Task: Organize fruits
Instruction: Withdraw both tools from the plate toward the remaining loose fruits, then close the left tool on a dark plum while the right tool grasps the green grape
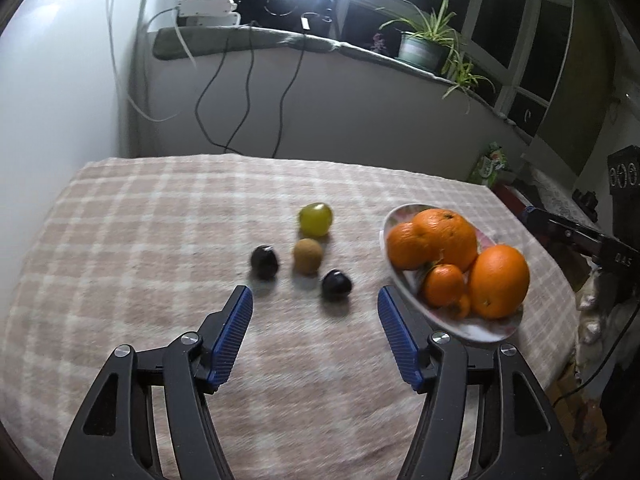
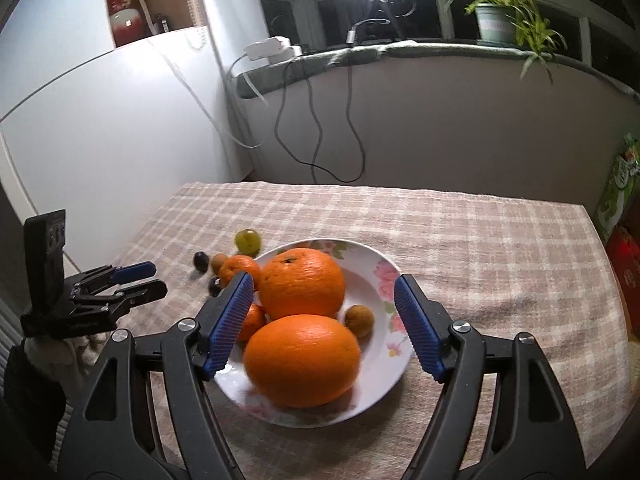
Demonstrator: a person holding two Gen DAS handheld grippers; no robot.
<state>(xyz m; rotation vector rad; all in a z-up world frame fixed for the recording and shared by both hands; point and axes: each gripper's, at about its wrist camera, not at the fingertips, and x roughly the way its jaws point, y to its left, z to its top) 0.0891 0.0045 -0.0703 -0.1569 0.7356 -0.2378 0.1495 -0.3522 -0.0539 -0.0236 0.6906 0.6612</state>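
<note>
Left wrist: checked cloth (image 1: 160,240) on table, windowsill plant (image 1: 428,46); both tongs (image 1: 316,300) (image 2: 324,284) agape, empty.

Behind the plate (image 2: 382,280), the right hand-held gripper's (image 2: 324,292) near pad hides part of a small orange (image 2: 239,267) and a dark fruit (image 2: 214,286). The plate's near rim (image 1: 476,330) smears with blur, and the tabletop (image 2: 480,240) runs off the frame's bottom.

A checked cloth (image 1: 160,220) covers the worktop, and behind it, along the upper frame, a sill holds a potted plant (image 1: 424,46) at upper right, a white power strip (image 1: 206,6) at upper left and dangling cables (image 1: 248,92).
</note>
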